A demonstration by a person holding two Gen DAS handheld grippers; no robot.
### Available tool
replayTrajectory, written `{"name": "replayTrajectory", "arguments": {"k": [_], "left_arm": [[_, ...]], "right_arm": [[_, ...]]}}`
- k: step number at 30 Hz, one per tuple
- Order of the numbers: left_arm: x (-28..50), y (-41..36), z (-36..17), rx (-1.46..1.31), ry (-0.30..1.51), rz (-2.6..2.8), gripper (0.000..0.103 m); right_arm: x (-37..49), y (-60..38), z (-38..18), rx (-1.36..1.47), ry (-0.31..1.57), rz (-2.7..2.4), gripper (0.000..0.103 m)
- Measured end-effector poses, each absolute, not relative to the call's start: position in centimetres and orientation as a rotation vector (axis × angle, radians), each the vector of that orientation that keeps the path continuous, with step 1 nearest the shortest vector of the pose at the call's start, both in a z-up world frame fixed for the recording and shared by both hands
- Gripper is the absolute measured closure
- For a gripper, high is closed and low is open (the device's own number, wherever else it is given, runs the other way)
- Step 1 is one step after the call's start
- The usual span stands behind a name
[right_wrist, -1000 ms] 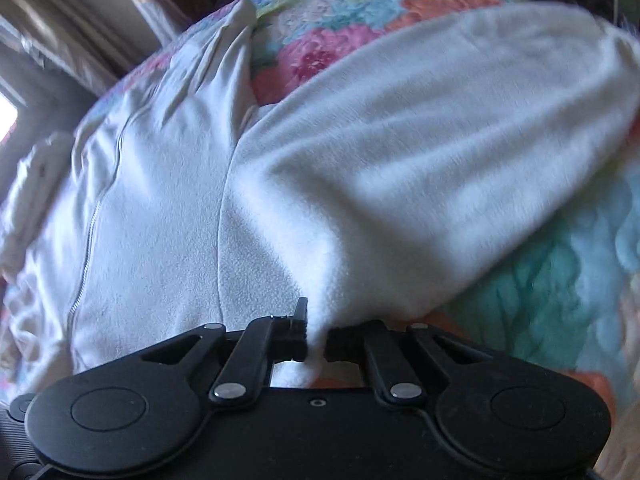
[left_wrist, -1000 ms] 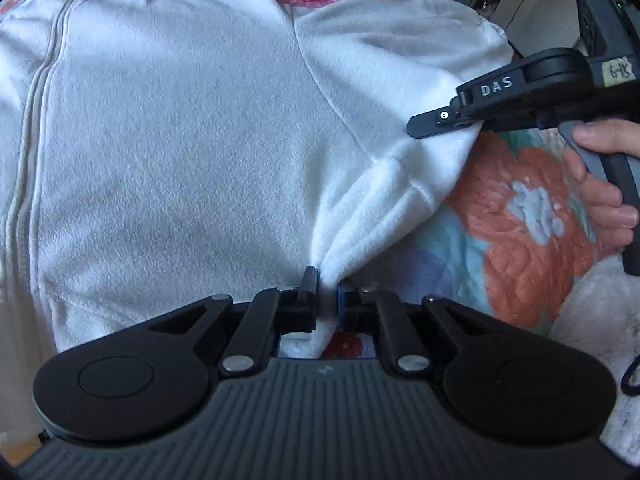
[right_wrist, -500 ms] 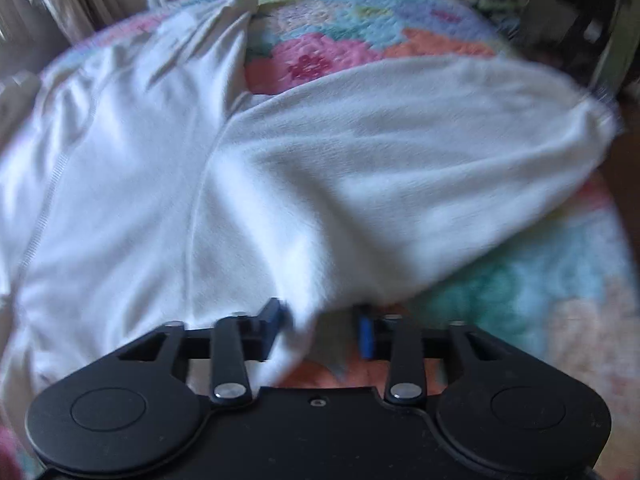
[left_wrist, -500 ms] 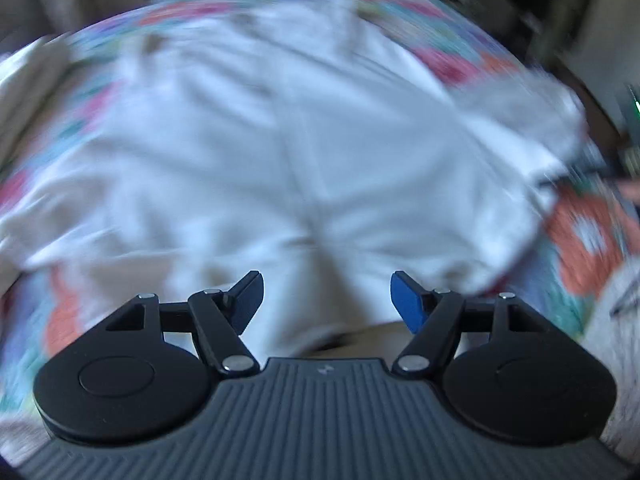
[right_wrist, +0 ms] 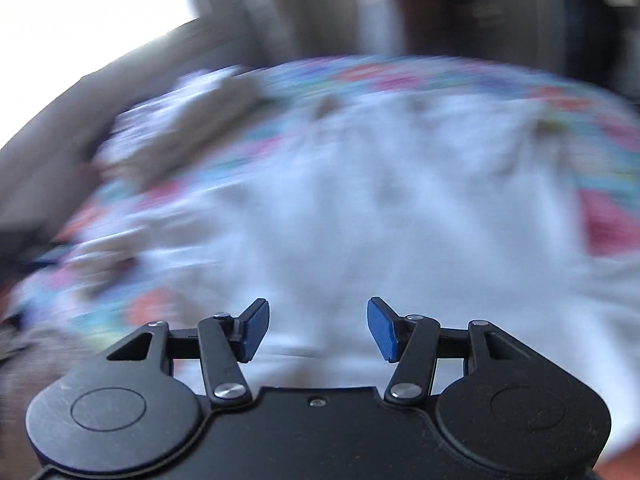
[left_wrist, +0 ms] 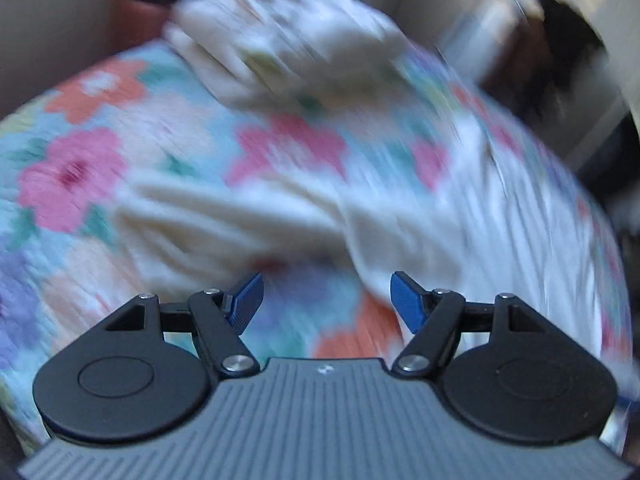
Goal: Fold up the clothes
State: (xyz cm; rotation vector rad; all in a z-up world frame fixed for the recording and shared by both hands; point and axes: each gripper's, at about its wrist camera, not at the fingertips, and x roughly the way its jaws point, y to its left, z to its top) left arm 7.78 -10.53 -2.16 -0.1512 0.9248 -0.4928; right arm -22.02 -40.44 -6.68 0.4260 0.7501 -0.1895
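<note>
A white fleece zip jacket point(right_wrist: 380, 208) lies spread on a floral quilt; both views are motion-blurred. In the left wrist view its body point(left_wrist: 520, 240) lies at the right and a cream sleeve point(left_wrist: 224, 224) stretches left across the quilt. My left gripper point(left_wrist: 326, 300) is open and empty above the quilt, just in front of the sleeve. My right gripper point(right_wrist: 318, 328) is open and empty over the jacket's near edge.
The floral quilt point(left_wrist: 72, 168) covers the bed. A pile of folded white and cream cloth point(left_wrist: 280, 40) sits at the far end of the bed. A bright window point(right_wrist: 88, 4) is at the upper left; dark furniture stands beyond the bed.
Both grippers have let go of the jacket's sleeve and opened. Both have swung away to the left, and the views now show the other sleeve and the far end of the bed.
</note>
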Motion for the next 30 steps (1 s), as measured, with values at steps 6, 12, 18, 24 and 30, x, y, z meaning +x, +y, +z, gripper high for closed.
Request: {"name": "replayTrajectory", "arguments": {"k": [6, 12, 18, 24, 30], "left_arm": [[13.0, -7.4, -3.0, -0.041, 0.93, -0.401, 0.032], [16.8, -3.0, -8.7, -0.092, 0.986, -0.291, 0.031], [19.0, -1.1, -12.7, -0.243, 1.019, -0.287, 0.031], [18.4, -1.9, -12.8, -0.24, 0.907, -0.271, 0.028], [17.3, -2.0, -11.6, -0.235, 0.867, -0.327, 0.028]], "right_arm": [[-9.6, -32.2, -6.4, 0.299, 0.797, 0.087, 0.043], [2.0, -27.7, -6.9, 0.064, 0.818, 0.118, 0.043], [12.7, -27.2, -8.4, 0.023, 0.867, 0.142, 0.043], [18.8, -27.4, -14.3, 0.014, 1.006, 0.091, 0.044], [16.4, -28.5, -14.4, 0.015, 0.947, 0.121, 0.095]]}}
